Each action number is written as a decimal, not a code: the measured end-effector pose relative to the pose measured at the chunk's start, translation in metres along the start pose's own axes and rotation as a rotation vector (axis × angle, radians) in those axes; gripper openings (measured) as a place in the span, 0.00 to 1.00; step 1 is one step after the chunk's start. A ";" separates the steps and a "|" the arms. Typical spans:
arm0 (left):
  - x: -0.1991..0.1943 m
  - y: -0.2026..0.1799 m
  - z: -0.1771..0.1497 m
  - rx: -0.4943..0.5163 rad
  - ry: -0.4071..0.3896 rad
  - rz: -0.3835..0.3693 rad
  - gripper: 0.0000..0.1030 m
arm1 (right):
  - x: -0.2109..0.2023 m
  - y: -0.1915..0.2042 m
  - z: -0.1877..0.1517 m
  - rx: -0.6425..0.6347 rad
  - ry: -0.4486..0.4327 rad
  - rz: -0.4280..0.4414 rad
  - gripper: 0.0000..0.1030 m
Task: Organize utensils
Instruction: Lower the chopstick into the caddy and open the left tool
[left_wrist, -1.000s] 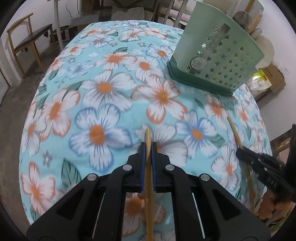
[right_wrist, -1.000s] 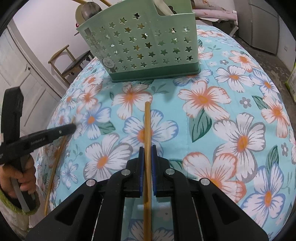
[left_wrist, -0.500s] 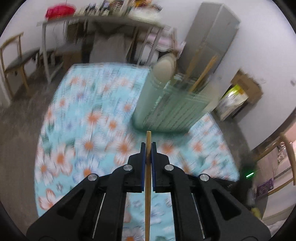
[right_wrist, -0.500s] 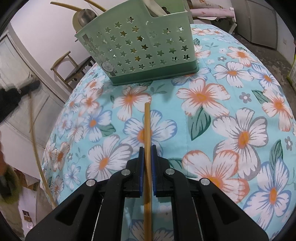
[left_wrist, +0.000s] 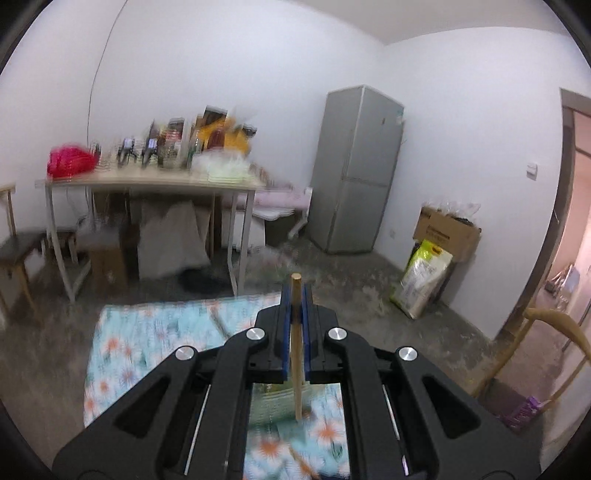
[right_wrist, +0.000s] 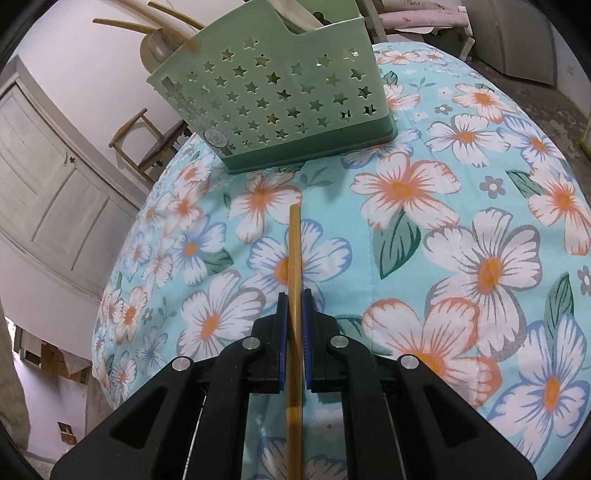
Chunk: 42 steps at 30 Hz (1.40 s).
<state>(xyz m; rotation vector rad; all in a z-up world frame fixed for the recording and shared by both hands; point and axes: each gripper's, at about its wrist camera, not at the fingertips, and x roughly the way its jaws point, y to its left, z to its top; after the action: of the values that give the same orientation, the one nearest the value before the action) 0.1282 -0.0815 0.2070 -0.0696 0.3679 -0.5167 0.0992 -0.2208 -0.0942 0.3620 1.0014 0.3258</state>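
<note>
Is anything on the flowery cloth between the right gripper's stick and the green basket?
No. Only bare cloth lies between the chopstick in the right gripper and the basket.

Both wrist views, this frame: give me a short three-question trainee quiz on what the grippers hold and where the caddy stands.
1. True or false: the right gripper is shut on a wooden chopstick.
2. What does the left gripper hold? A) a metal spoon B) a wooden stick C) nothing
3. Fill in: the green star-punched caddy stands on the ____ tablecloth.

Key: 1 true. 2 B; its tip pokes just past the pads. 3 floral.
</note>
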 end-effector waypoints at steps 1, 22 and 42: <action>0.003 -0.005 0.007 0.016 -0.022 0.005 0.04 | -0.001 0.000 0.000 0.001 0.000 0.002 0.07; 0.086 0.004 -0.029 0.018 0.061 0.073 0.05 | -0.003 -0.006 0.001 0.017 0.012 0.030 0.07; -0.024 0.059 -0.135 -0.083 0.132 0.177 0.85 | 0.011 0.012 0.017 -0.032 0.016 -0.070 0.08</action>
<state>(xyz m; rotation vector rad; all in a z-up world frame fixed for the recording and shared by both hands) 0.0879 -0.0149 0.0801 -0.0823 0.5195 -0.3311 0.1184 -0.2076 -0.0890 0.2951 1.0213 0.2816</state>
